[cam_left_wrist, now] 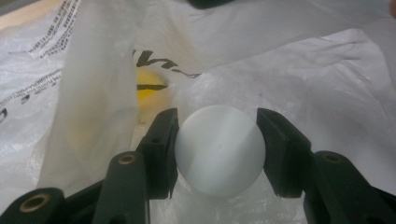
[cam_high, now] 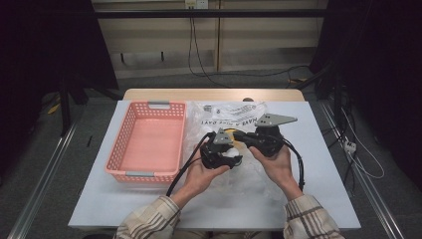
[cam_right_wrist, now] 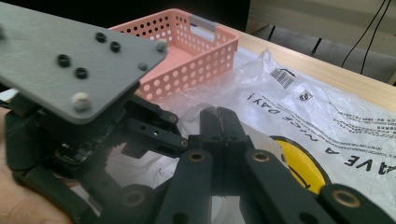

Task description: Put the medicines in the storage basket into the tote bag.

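A white table (cam_high: pixel 323 199) is taking up the middle of the high view, with a pink perforated basket (cam_high: pixel 149 142) sitting at its left-centre, long axis running from the near edge toward the far edge, open side up. Just to the basket's right a translucent plastic bag (cam_high: pixel 229 112) is lying crumpled and spread flat, its printed lettering and a yellow round mark (cam_right_wrist: pixel 299 163) facing up; its long side is running away from the person toward the top of the frame. Near the centre of the frame the two hands are meeting over the bag. The left gripper (cam_left_wrist: pixel 217 144) is gripping a white ball (cam_left_wrist: pixel 219 149) between its jaws, pads pressing on either side, down among the folds of the bag in the lower middle of the left gripper view; being round, the ball is showing no long axis or heading. The right gripper (cam_right_wrist: pixel 224 126) is standing with its jaws fully together, pinching a fold of the bag film and pointing toward the upper middle of the right gripper view, close beside the left gripper.
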Action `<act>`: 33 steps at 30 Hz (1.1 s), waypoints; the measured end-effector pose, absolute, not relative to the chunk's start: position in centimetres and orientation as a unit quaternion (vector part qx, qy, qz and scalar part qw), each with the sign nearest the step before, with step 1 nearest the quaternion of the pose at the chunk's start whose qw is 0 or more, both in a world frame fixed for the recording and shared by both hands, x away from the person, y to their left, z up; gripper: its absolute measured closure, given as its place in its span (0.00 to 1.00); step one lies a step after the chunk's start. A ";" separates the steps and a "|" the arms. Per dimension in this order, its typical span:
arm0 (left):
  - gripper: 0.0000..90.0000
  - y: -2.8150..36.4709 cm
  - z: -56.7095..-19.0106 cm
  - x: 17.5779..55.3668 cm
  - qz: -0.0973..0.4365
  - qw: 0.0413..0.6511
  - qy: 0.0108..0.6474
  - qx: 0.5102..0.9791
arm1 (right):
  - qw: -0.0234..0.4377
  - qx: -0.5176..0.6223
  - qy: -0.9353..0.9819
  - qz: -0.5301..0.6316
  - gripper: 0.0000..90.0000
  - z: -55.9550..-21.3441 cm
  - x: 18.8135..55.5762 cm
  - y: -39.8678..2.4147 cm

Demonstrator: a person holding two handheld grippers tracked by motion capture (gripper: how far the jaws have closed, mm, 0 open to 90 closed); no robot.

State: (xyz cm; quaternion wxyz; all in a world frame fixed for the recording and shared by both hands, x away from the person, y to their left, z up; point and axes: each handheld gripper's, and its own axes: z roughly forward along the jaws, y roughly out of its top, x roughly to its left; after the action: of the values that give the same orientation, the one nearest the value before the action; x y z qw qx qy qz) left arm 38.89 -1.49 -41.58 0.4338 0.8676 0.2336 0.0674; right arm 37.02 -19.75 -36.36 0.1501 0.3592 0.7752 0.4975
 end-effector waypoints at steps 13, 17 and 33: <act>0.51 -1.6 -43.7 39.9 0.058 0.430 0.251 0.865 | 0.144 0.367 0.779 0.488 1.00 -37.2 37.2 -19.9; 0.43 -1.5 -43.3 39.7 0.058 0.435 0.243 0.865 | 0.143 0.366 0.779 0.489 1.00 -37.2 37.2 -19.8; 0.16 0.8 -40.3 37.2 0.069 0.437 0.197 0.875 | 0.146 0.366 0.780 0.487 1.00 -37.2 37.2 -19.9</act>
State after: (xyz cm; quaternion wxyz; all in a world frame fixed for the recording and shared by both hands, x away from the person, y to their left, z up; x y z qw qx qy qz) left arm 37.25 0.84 -40.33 0.4367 0.8751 0.1966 0.0693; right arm 37.22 -19.93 -37.16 0.1459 0.3660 0.7798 0.4865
